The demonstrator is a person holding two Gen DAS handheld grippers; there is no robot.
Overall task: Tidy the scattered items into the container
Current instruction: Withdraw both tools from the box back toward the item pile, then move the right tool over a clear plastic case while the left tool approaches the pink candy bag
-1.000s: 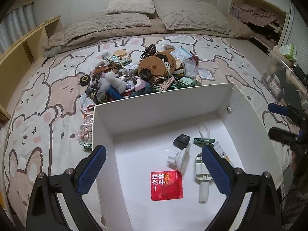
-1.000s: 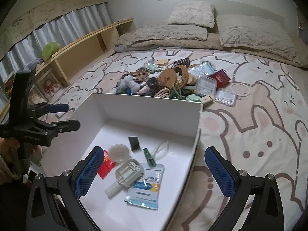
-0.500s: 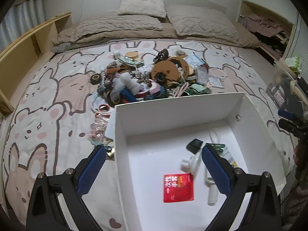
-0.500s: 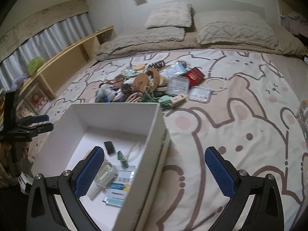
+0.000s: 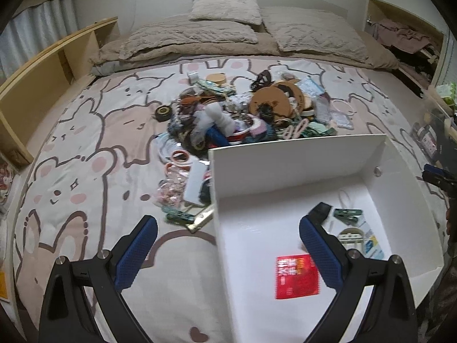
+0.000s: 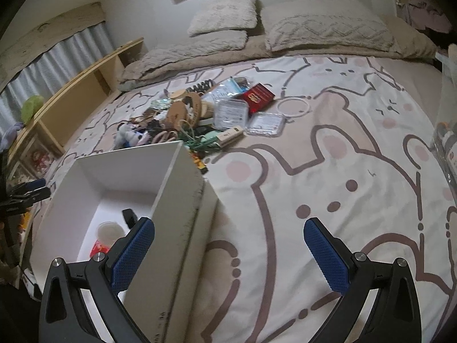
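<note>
Blue-padded left gripper (image 5: 228, 245) straddles white box (image 5: 297, 165) wall.

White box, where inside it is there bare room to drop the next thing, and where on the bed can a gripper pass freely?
Inside the white box, the floor is bare along its left wall, up to the red packet. Its right side is crowded: green clip, blue-and-white packet. On the bed, the bedspread lies bare right of the box, in front of the clutter pile.

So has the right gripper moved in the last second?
Yes. The right gripper has swung right: the white box now sits at its left finger.
</note>
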